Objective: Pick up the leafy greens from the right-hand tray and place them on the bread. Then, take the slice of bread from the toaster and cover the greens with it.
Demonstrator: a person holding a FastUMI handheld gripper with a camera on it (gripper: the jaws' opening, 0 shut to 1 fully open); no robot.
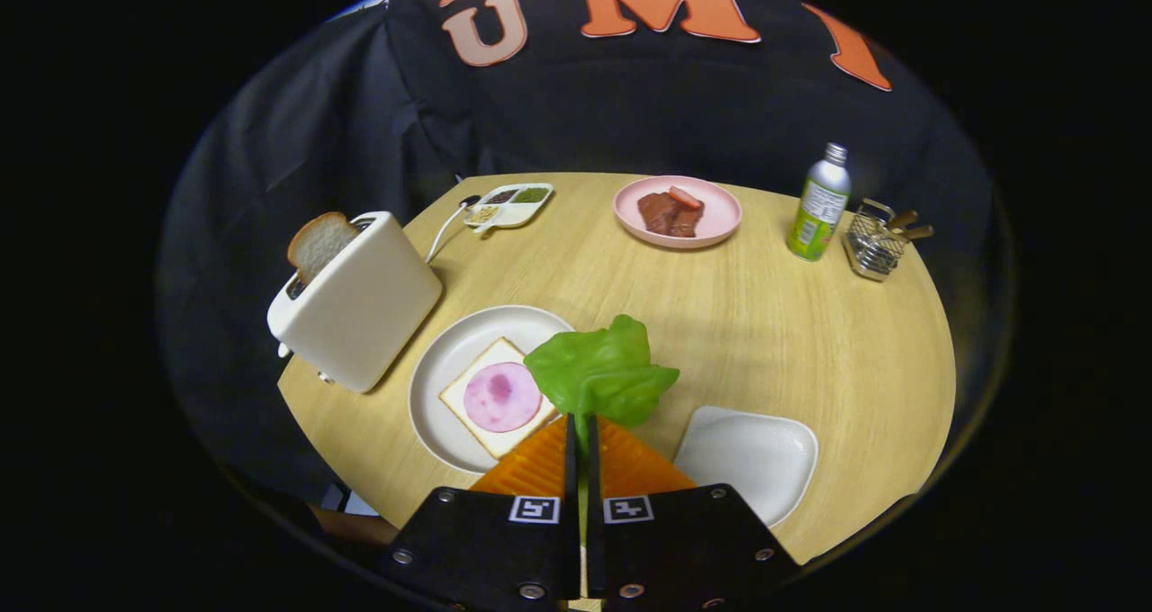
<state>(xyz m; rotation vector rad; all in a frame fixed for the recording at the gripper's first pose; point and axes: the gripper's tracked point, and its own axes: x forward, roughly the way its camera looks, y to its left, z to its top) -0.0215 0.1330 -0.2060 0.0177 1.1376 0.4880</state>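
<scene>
My gripper (581, 427) is shut on the stem of a bright green lettuce leaf (601, 373), which hangs above the table between the two near dishes. Just left of the fingers a round white plate (441, 360) holds a slice of bread (470, 382) topped with a pink ham round (501, 397). The leaf's left edge overlaps that plate's rim in view. Further left stands a cream toaster (360, 301) with a slice of bread (317, 243) sticking out of its slot. To the right of the fingers lies the bare white square tray (747, 454).
At the back of the round wooden table (765, 324) are a pink plate with meat pieces (677, 211), a small divided condiment dish (509, 204), a green-labelled bottle (819, 205) and a wire basket (876, 243). The toaster's white cord (445, 225) runs toward the table's far edge.
</scene>
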